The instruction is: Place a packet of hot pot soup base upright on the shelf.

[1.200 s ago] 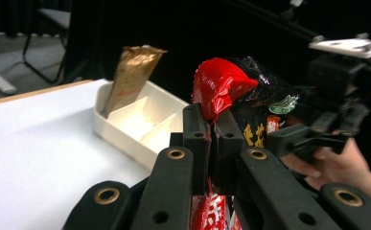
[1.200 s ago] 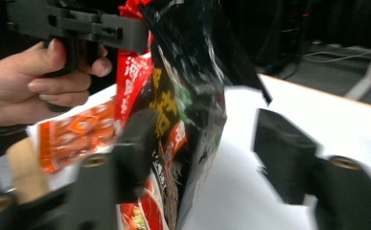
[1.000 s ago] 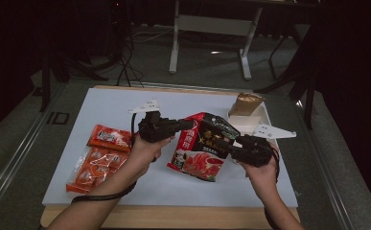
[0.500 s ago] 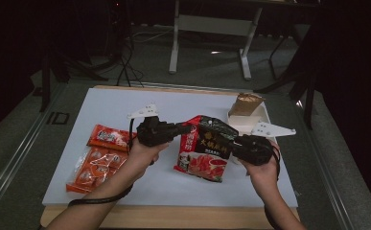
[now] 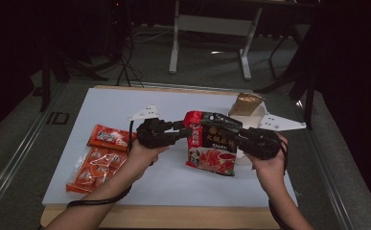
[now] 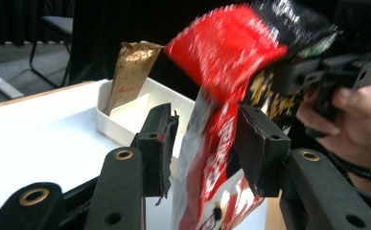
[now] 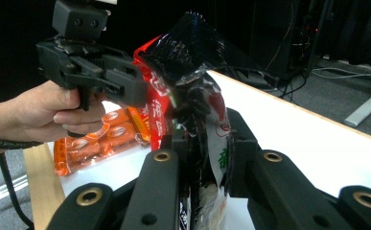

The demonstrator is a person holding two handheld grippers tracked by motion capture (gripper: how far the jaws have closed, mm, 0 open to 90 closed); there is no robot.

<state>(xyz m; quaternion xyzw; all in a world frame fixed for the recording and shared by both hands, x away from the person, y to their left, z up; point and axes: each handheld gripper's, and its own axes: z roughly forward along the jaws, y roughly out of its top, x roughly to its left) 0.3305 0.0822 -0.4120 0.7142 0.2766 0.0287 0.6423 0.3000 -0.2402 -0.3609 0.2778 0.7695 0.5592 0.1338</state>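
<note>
Holding a red and black snack bag [image 5: 211,143] upright above the bench [image 5: 183,179], the right tongs [image 5: 226,136] are clenched on the bag's edge: in the right gripper view the two pads press the crinkled foil [image 7: 200,143] flat between them. The left tongs [image 5: 185,134] sit on the opposite edge of the same bag, and their jaws have just been opening; in the left gripper view the bag [image 6: 212,158] hangs in the gap between the pads, one pad [image 6: 161,143] standing clear of it, so this pair reads as released with the bag between the jaws. The judgement is that the weight is being passed to the right side, which would explain why that pair grips high on the edge and lets the bag hang free. Just beyond the right tongs stands a white tray [image 5: 255,117] with a brown packet [image 5: 246,103] leaning upright in it; the bag is probably bound for that tray, being held close beside it. On the far side of the left tongs, away from the bag, two orange packets [image 5: 99,153] lie flat on the bench, untouched. Risk noted: a single edge grip on slick foil may let the bag swing or slip.
</note>
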